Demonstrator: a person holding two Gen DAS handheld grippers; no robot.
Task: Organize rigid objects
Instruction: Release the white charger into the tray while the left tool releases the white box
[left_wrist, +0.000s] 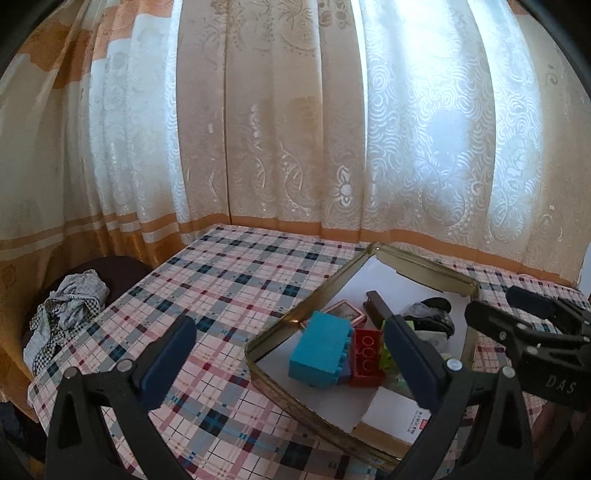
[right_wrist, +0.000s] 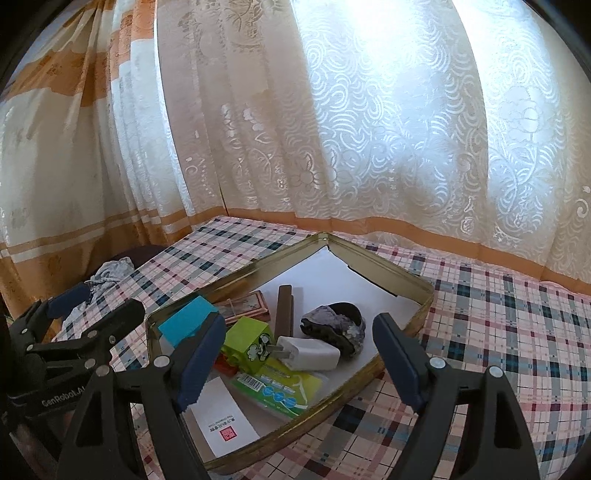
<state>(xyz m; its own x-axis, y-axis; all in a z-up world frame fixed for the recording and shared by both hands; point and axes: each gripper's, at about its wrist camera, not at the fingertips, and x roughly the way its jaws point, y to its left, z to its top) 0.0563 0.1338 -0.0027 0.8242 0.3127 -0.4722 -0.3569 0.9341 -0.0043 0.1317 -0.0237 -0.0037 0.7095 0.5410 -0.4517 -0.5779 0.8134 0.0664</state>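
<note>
Right gripper (right_wrist: 295, 354) jaws apart, empty | left gripper (left_wrist: 291, 354) jaws apart, empty | white charger (right_wrist: 310, 352) in gold tin (right_wrist: 417, 317) on tabletop (right_wrist: 498, 332) | I judge it light, rigid, slick: pinch flat sides

Blocks (left_wrist: 321, 350) in tin (left_wrist: 273, 328) — tin on table (left_wrist: 207, 273)
</note>
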